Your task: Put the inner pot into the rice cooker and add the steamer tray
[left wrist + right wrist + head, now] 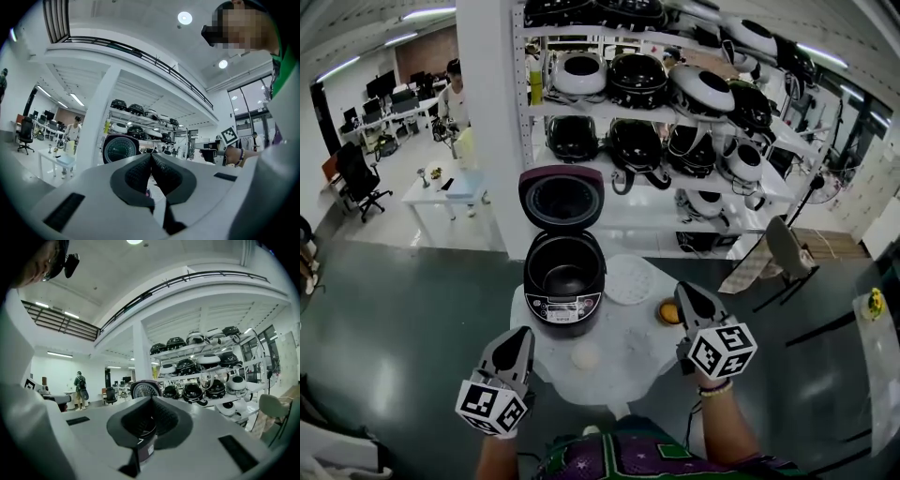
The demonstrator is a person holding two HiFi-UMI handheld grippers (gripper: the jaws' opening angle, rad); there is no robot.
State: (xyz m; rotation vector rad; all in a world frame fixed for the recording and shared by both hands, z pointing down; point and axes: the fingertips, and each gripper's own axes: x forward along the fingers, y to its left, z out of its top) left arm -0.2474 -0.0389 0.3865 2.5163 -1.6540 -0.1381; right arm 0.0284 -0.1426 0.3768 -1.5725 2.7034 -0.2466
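Nearest the person, at the tabletop's [633,352] 6 o'clock edge, both tools are empty. The left hand-held gripper [523,337] has its jaws pressed together on nothing, and the right hand-held gripper [684,292] is likewise closed and bare. From the right one, the white steamer tray [628,279] lies flat on the tabletop between 9 and 10 o'clock, close by. From the left one it sits at about 2 o'clock and farther off, so the right hand looks the nearer. Being a round disc, it has no long axis to favour. Just beside the tray, at its 9 o'clock, the rice cooker [563,305] stands with its lid up. A dark inner pot [564,267] appears to be seated inside it.
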